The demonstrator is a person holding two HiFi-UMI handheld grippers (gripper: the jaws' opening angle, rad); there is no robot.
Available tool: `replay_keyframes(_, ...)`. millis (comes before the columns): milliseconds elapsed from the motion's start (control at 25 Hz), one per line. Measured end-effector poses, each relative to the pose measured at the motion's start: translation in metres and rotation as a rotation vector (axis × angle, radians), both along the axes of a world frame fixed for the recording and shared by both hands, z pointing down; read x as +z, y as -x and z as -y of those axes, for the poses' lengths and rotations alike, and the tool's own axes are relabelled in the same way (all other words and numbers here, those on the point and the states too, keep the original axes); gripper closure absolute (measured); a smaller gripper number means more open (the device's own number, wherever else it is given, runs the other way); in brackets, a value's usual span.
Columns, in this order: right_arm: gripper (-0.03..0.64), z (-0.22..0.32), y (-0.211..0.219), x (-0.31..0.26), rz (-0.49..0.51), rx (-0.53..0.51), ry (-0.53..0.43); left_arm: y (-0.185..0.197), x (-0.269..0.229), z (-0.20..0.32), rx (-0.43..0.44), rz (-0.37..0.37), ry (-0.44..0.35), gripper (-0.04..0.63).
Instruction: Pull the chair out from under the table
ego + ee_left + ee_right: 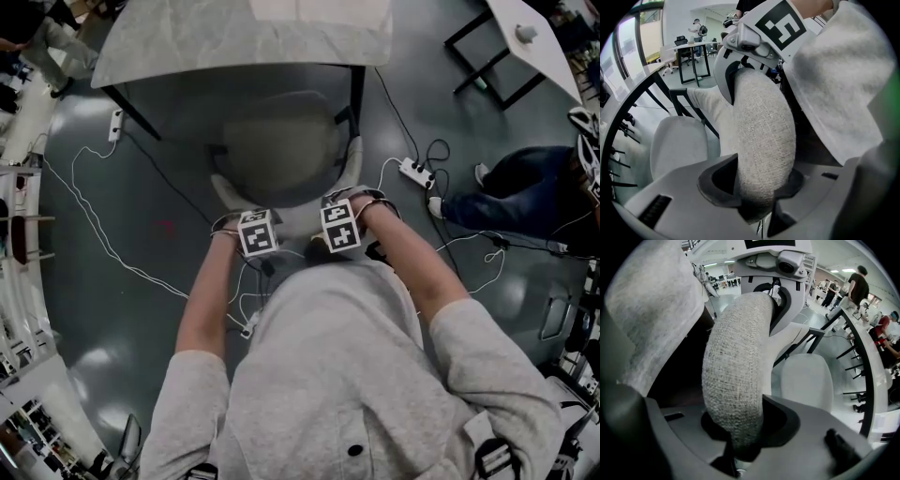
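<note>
Both left gripper and right gripper jaws clamped on chair backrest, grey floor, pale table

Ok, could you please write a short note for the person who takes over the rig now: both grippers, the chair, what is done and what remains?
Left gripper: shut on the chair backrest, at the left part of its top edge.
Right gripper: shut on the same backrest, at the right part.
Chair: its seat faces the table, and most of the seat shows in front of the table edge.
Done: both grips on the backrest.
Left: pull the chair straight back toward the person until it is clear of the table, then release. Mind the power strip on the floor at the right.
</note>
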State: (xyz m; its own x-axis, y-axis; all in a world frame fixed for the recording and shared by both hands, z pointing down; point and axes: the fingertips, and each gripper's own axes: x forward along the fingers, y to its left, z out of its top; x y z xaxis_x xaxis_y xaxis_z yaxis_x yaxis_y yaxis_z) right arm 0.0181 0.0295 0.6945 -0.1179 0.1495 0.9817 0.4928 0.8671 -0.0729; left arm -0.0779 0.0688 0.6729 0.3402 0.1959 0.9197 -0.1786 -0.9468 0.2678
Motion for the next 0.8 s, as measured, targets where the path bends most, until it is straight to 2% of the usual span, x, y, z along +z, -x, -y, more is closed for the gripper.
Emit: replay_keyframes(800,0.515,-0.068,-0.009,-0.003,-0.012,0.016,0.003,-0.007,-0.003,-0.066,0.023,-0.003,0.000,0.437)
